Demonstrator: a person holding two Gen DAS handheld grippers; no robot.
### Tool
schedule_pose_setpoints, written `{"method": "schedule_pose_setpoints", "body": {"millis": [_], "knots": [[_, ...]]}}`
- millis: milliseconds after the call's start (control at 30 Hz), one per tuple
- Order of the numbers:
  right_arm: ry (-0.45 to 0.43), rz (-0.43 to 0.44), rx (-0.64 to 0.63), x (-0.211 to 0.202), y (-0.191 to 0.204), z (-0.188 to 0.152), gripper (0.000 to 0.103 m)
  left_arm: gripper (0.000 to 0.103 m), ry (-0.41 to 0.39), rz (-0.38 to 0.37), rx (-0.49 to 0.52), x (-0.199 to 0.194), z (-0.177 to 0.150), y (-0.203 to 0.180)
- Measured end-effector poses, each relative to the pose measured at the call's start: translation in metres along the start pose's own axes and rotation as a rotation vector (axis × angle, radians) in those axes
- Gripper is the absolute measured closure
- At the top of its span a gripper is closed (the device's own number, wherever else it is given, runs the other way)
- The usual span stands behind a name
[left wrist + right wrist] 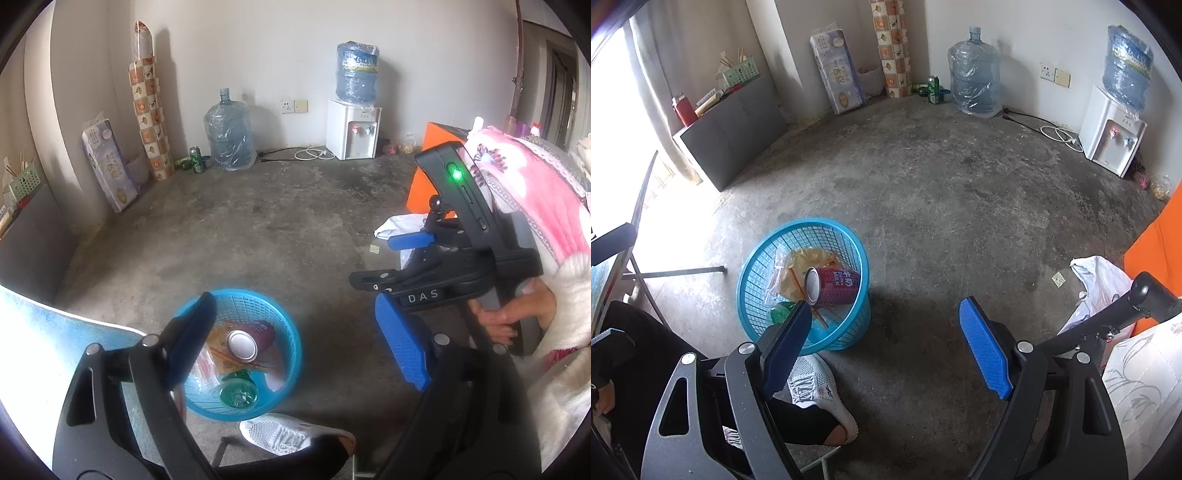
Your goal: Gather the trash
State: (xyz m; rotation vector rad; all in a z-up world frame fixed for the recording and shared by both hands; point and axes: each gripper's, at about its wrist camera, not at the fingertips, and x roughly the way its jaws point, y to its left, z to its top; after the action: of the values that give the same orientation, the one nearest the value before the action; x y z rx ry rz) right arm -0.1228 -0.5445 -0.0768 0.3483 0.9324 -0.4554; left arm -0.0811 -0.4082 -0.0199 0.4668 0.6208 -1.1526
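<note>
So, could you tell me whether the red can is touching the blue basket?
Touching: in the right wrist view the red can lies tilted inside the blue basket, its far end against the wall.

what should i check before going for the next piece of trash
1. Left gripper empty, jaws apart: ok.
2. Right gripper empty, jaws apart: ok.
3. Blue basket upright on the floor, mouth unblocked: ok.
4. Room in the basket: ok; the red can, green bottle and wrappers sit below the rim.
5. Next trash located: cannot tell; a small paper scrap lies on the floor near the white plastic bag, and whether the bag is trash is unclear.
6. White shoe clear of the basket: not ok, it is right beside it.
</note>
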Motion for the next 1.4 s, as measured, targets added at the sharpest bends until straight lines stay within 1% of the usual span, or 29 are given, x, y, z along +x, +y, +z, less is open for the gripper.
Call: {"method": "schedule_pose_setpoints", "body": {"millis": [33, 133, 200, 267, 333, 400, 500, 533, 567, 633, 800, 933, 967, 1067, 1167, 1300, 1400], "knots": [[-0.002, -0.004, -0.003, -0.001, 0.002, -0.002, 0.023, 0.019, 0.003, 0.006, -0.004, 0.001, -0.001, 0.0], [-0.005, -0.048, -0.04, -0.001, 0.012, -0.009, 0.023, 0.019, 0.037, 0.067, 0.005, 0.011, -0.004, -0.003], [0.013, -0.075, -0.072, 0.0, 0.022, -0.016, 0.023, 0.019, 0.048, 0.082, 0.025, 0.014, -0.005, -0.005], [0.006, -0.097, -0.105, -0.004, 0.029, -0.026, 0.023, 0.019, 0.055, 0.095, 0.038, 0.016, -0.007, -0.008], [0.008, -0.121, -0.144, -0.006, 0.036, -0.035, 0.023, 0.019, 0.06, 0.121, 0.042, 0.017, -0.007, -0.008], [0.005, -0.156, -0.193, -0.007, 0.043, -0.04, 0.023, 0.018, 0.061, 0.125, 0.034, 0.017, -0.007, -0.007], [-0.052, -0.22, -0.268, -0.013, 0.052, -0.037, 0.022, 0.018, 0.064, 0.122, 0.033, 0.018, -0.007, -0.006], [-0.074, -0.242, -0.292, -0.015, 0.055, -0.036, 0.022, 0.018, 0.068, 0.128, 0.041, 0.018, -0.008, -0.007], [-0.098, -0.26, -0.313, -0.017, 0.058, -0.035, 0.019, 0.017, 0.074, 0.135, 0.05, 0.02, -0.008, -0.008], [-0.143, -0.288, -0.346, -0.022, 0.061, -0.033, 0.018, 0.016, 0.082, 0.154, 0.065, 0.022, -0.008, -0.011], [-0.21, -0.286, -0.375, -0.033, 0.063, -0.027, 0.018, 0.014, 0.092, 0.179, 0.086, 0.024, -0.01, -0.014], [-0.269, -0.311, -0.451, -0.039, 0.078, -0.033, 0.018, 0.014, 0.1, 0.207, 0.106, 0.026, -0.011, -0.016], [-0.267, -0.308, -0.465, -0.038, 0.08, -0.034, 0.017, 0.014, 0.097, 0.201, 0.103, 0.026, -0.011, -0.015], [-0.251, -0.252, -0.47, -0.039, 0.084, -0.036, 0.017, 0.013, 0.099, 0.202, 0.106, 0.026, -0.01, -0.014], [-0.258, -0.264, -0.483, -0.038, 0.087, -0.036, 0.017, 0.013, 0.099, 0.201, 0.109, 0.025, -0.01, -0.015], [-0.239, -0.235, -0.457, -0.037, 0.086, -0.036, 0.017, 0.013, 0.096, 0.192, 0.106, 0.024, -0.009, -0.013], [-0.239, -0.238, -0.457, -0.037, 0.087, -0.036, 0.017, 0.013, 0.094, 0.189, 0.107, 0.025, -0.009, -0.012]]}}
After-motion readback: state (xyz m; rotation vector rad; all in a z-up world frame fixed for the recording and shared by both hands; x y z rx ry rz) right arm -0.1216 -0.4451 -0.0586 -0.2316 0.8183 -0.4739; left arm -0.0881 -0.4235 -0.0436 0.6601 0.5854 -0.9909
